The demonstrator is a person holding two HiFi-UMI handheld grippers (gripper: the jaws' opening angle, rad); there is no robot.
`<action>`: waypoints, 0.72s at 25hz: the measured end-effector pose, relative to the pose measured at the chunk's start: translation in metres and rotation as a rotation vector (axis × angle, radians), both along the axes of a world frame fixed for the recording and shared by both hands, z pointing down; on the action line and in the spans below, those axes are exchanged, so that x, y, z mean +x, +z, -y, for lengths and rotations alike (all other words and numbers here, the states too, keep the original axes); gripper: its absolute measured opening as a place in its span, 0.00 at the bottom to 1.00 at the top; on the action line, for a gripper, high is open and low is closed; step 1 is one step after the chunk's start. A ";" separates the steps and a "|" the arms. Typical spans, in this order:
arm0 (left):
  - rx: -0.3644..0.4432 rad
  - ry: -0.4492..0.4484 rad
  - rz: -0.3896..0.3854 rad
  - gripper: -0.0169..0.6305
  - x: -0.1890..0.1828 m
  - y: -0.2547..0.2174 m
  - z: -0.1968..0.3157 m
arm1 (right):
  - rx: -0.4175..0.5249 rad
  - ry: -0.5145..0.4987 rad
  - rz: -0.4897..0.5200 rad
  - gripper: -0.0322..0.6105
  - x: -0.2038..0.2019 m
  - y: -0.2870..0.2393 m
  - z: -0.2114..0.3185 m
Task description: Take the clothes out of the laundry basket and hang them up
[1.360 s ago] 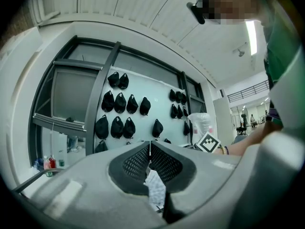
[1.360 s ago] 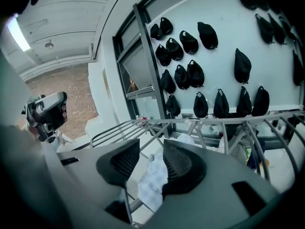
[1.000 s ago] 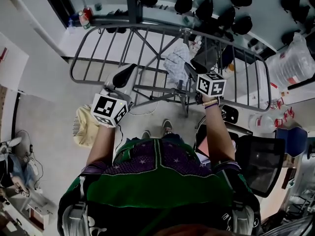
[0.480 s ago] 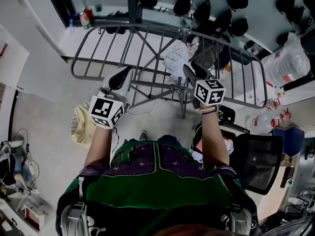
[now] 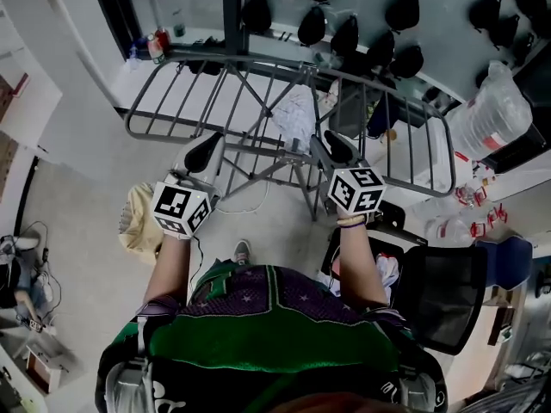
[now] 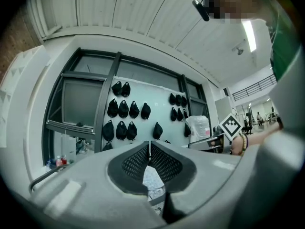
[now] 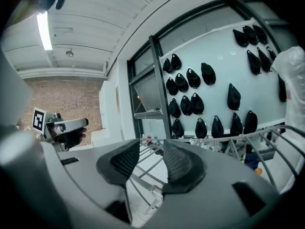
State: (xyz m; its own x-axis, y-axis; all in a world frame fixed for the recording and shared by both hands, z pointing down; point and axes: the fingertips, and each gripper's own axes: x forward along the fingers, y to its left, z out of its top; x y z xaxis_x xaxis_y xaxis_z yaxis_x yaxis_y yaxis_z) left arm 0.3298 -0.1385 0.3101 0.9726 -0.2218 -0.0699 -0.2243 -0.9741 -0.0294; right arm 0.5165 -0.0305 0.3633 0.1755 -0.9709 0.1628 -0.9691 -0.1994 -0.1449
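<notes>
The left gripper (image 5: 203, 150), jaws closed empty, and the right gripper (image 5: 332, 149), jaws apart and empty, have been drawn nearer from the grey metal drying rack (image 5: 258, 60). A pale patterned garment (image 5: 297, 114) is left draped mid-rack, so another is likely due.

Person in a green top (image 5: 284, 338) with a dark purple star-printed yoke (image 5: 275, 292), short purple sleeves and a wrist bracelet (image 5: 351, 222); the pale grey left gripper (image 5: 207, 144) and right gripper (image 5: 331, 147) have black dimpled pads (image 6: 133, 163) and black-and-white marker cubes (image 5: 181, 209)
</notes>
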 end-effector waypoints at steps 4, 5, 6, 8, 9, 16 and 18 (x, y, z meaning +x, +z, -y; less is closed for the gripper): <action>-0.031 -0.027 -0.011 0.06 -0.012 0.000 -0.039 | 0.019 -0.036 -0.035 0.27 -0.021 -0.009 -0.037; -0.046 -0.032 -0.014 0.06 -0.016 0.001 -0.047 | 0.022 -0.048 -0.039 0.27 -0.026 -0.010 -0.044; -0.061 -0.037 -0.019 0.06 -0.021 0.002 -0.056 | 0.025 -0.061 -0.041 0.27 -0.031 -0.010 -0.050; -0.077 -0.058 -0.022 0.06 -0.033 0.004 -0.073 | 0.033 -0.090 -0.039 0.27 -0.041 -0.009 -0.062; -0.076 -0.075 -0.019 0.06 -0.040 0.005 -0.081 | 0.039 -0.105 -0.036 0.27 -0.047 -0.009 -0.067; -0.044 -0.237 0.024 0.06 -0.118 0.006 -0.100 | 0.086 -0.217 -0.028 0.27 -0.101 -0.015 -0.069; -0.036 -0.294 0.032 0.06 -0.145 0.003 -0.105 | 0.091 -0.256 -0.029 0.27 -0.119 -0.016 -0.066</action>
